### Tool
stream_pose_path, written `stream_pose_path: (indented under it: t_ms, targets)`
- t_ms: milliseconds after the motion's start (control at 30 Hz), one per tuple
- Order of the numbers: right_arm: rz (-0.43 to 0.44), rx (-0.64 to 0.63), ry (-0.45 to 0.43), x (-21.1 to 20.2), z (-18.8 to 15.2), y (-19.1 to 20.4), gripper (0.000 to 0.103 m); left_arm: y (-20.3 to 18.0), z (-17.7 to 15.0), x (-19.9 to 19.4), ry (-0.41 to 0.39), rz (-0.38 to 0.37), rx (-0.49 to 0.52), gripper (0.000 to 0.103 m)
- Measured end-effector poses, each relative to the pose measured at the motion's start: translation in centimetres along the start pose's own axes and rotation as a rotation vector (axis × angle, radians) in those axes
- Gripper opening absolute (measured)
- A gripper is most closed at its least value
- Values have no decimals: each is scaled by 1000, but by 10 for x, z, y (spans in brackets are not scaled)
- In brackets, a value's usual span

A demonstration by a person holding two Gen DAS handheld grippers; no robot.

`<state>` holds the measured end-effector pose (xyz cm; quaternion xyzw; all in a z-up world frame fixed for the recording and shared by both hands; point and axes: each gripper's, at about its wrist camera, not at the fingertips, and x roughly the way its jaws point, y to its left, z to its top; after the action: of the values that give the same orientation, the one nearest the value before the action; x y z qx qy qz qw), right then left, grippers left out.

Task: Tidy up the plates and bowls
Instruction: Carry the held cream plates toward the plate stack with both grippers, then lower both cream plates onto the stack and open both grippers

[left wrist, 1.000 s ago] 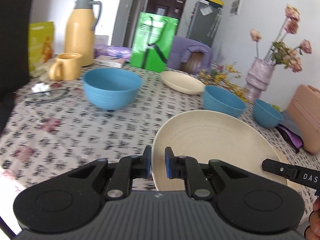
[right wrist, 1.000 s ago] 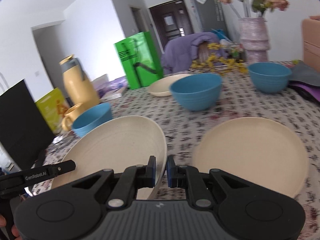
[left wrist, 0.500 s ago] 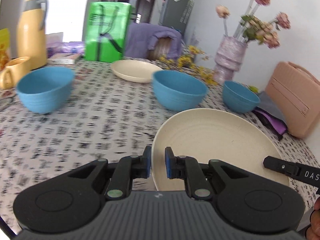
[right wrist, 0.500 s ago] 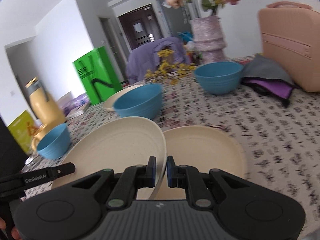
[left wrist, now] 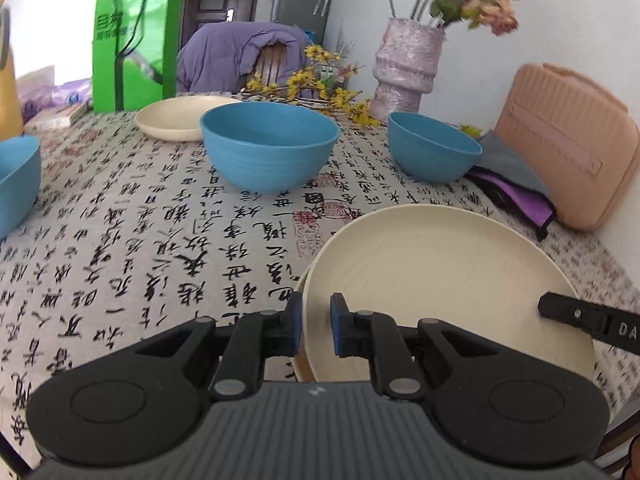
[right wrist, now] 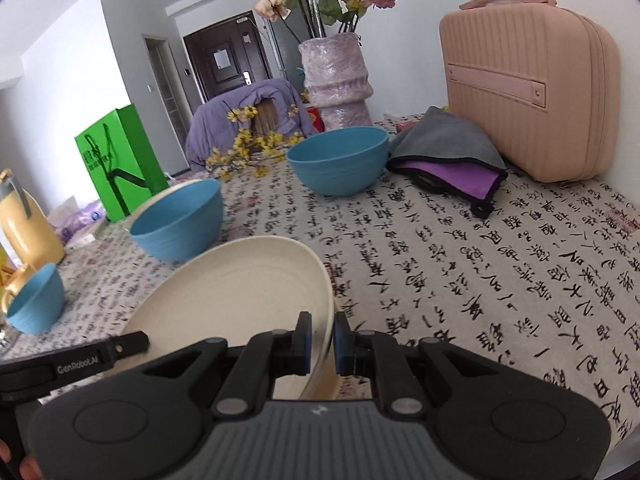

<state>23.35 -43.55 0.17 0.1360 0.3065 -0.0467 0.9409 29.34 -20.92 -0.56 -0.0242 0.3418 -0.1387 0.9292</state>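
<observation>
Both grippers grip the same cream plate (left wrist: 440,276), left gripper (left wrist: 316,328) on its left rim, right gripper (right wrist: 321,338) on its right rim (right wrist: 240,296). It now lies over a second cream plate whose edge shows just under it (left wrist: 301,364). Both sets of jaws are closed on the rim. The right gripper's finger (left wrist: 588,320) shows at the plate's far side in the left view. A third cream plate (left wrist: 176,120) lies at the back. Blue bowls stand beyond: middle (left wrist: 268,152), right (left wrist: 432,148), left (left wrist: 16,184).
A pink case (right wrist: 528,96) and folded grey-purple cloth (right wrist: 448,156) sit at the right. A wrapped vase with flowers (right wrist: 336,80), yellow sprigs (left wrist: 320,92), a green bag (left wrist: 132,44) and a yellow flask (right wrist: 24,228) stand along the back. A patterned tablecloth (right wrist: 480,280) covers the table.
Both grippers carried the cream plate to the right and brought it over the second cream plate, which is now almost hidden beneath it. The jaws stayed closed.
</observation>
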Motion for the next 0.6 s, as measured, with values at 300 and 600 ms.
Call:
stream_pose_path:
  t_ms: [300,600]
  targets:
    - [-23,-66,33,15,-7,7,23,-6,-3,-2,-34,28,72,21]
    - [-12,-100,27,18,-7,14,32,-4,-9,-8,-63,42,133,40]
